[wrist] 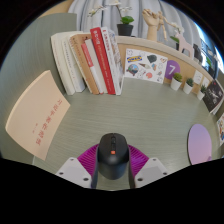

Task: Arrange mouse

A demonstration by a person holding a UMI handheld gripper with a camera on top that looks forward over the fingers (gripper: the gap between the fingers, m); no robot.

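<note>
A black computer mouse with an orange mark on its top sits between my gripper's two fingers, its nose pointing away from me. The magenta pads lie against both of its sides with no gap showing, so the gripper is shut on the mouse. The mouse is at or just above the grey-green tabletop; its underside is hidden, so I cannot tell whether it rests on the table.
A row of books leans at the back of the table. A beige booklet lies to the left. Cards and small potted plants stand at the back right, and a pink round object is at the right.
</note>
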